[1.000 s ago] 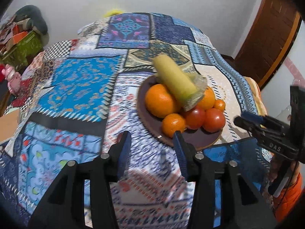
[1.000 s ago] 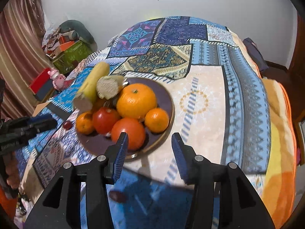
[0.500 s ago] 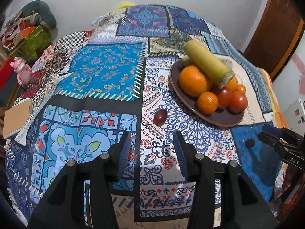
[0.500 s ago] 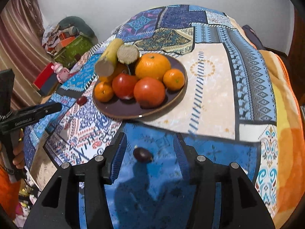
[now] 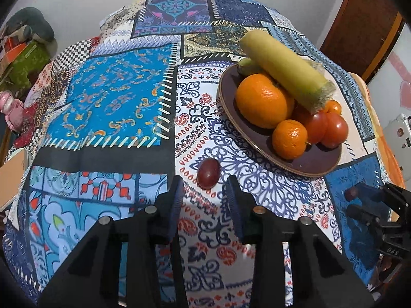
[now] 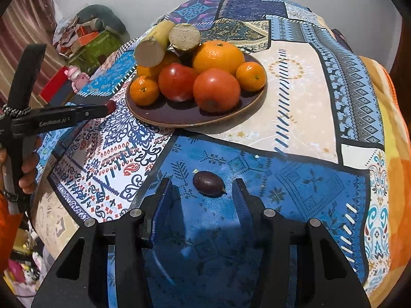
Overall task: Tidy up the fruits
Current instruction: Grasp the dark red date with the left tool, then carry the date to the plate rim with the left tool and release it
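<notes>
Both grippers spread wide, left gripper (image 5: 204, 191) facing a red grape (image 5: 208, 169), right gripper (image 6: 203, 192) flanking a dark grape (image 6: 208, 182) lying crosswise.

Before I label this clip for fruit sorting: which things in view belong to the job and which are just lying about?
Job:
- red grape in front of the left gripper
- dark grape in front of the right gripper
- brown plate of fruit

Lying about:
- pink toy
- green box
- patchwork cloth

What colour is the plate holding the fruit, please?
Dark brown plate, clearest in the right wrist view.
</notes>
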Motion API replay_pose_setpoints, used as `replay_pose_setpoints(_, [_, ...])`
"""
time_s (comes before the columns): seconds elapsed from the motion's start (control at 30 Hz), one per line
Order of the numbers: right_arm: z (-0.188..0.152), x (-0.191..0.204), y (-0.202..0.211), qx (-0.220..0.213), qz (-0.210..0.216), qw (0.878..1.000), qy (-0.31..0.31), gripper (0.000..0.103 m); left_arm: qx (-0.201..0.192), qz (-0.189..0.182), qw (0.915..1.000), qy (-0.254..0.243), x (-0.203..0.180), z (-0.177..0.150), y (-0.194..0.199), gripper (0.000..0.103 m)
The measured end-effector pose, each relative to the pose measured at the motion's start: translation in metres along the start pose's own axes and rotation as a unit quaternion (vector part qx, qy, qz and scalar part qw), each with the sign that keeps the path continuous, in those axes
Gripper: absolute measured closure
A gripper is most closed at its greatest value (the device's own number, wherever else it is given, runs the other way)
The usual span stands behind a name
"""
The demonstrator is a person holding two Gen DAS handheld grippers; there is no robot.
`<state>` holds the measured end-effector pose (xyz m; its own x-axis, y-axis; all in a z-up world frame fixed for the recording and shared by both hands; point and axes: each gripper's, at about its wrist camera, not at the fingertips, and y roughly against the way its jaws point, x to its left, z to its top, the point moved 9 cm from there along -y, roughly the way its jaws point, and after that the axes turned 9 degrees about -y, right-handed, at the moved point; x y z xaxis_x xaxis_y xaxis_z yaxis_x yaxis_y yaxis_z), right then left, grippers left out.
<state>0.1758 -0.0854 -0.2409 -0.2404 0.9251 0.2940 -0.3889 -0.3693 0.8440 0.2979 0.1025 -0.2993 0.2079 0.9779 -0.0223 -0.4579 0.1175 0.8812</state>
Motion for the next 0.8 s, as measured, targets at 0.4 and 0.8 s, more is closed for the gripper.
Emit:
replay_pose_setpoints(0.4, [0.001,-0.003,-0.003,-0.004,-0.003,1.0,0.003,0.082,-0.006,-0.006,0.9999,0.007,0.001,0.007,-0.01,0.084])
replay_pose_setpoints(0.8, [0.005,-0.001,-0.006,-0.004,0.007,1.0,0.01,0.077,-0.03,-0.022,0.9992,0.013,-0.022,-0.005,0.026,0.084])
